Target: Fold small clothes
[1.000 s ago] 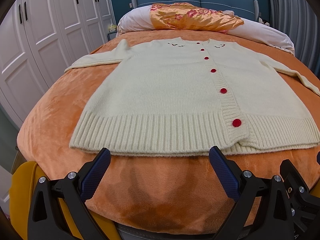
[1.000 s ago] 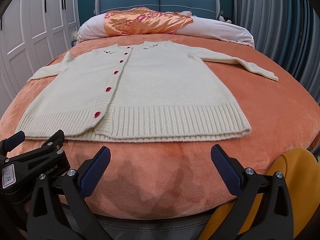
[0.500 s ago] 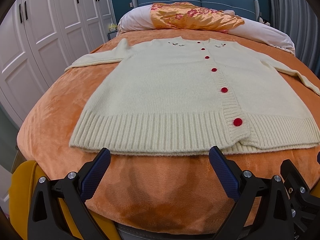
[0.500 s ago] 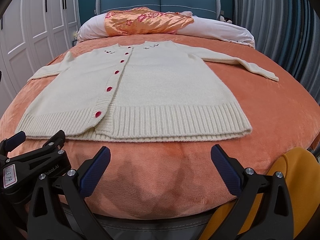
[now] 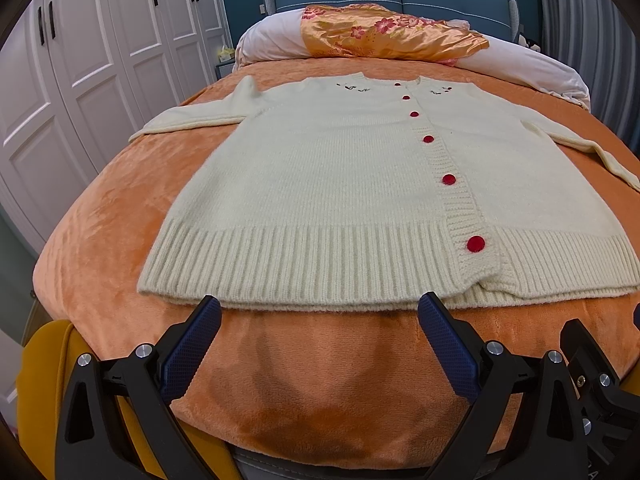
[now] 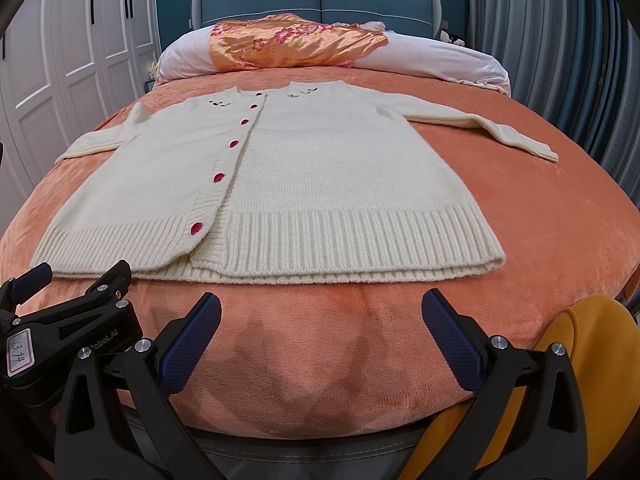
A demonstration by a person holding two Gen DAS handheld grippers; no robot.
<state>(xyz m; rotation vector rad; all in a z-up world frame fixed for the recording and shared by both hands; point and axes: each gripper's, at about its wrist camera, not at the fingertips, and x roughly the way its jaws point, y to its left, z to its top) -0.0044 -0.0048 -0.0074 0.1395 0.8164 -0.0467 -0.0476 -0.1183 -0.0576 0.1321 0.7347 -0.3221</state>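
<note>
Very little has changed: across the last second the left gripper (image 5: 319,312) creeps a shade nearer the hem, so the cardigan (image 5: 340,184) sits marginally larger in its view, while the right wrist view is all but the same as a second ago, which I read as the approach barely begun and no fold yet made. Going left to right in the left wrist view, white wardrobe doors (image 5: 100,60) fill 9 to 10 o'clock, the cream cardigan lies flat and buttoned on the orange blanket (image 5: 320,380) at the centre, its left sleeve (image 5: 192,122) pointing to 10 o'clock and its right sleeve (image 5: 580,148) running off toward 3 o'clock, with red buttons (image 5: 475,243) down the placket; a flowered orange pillow (image 5: 384,32) rests at 12 o'clock. The left gripper is spread wide and empty, its blue fingertips (image 5: 208,312) just short of the ribbed hem (image 5: 300,268), apart from it. In the right wrist view the left gripper's body shows at 8 o'clock, and the right gripper (image 6: 322,312) is likewise spread wide and holds nothing, hovering over bare blanket near the hem at 6 o'clock. Both sleeves are still spread, so my judgement is that the whole fold remains to do, likely starting with a sleeve or a side edge
</note>
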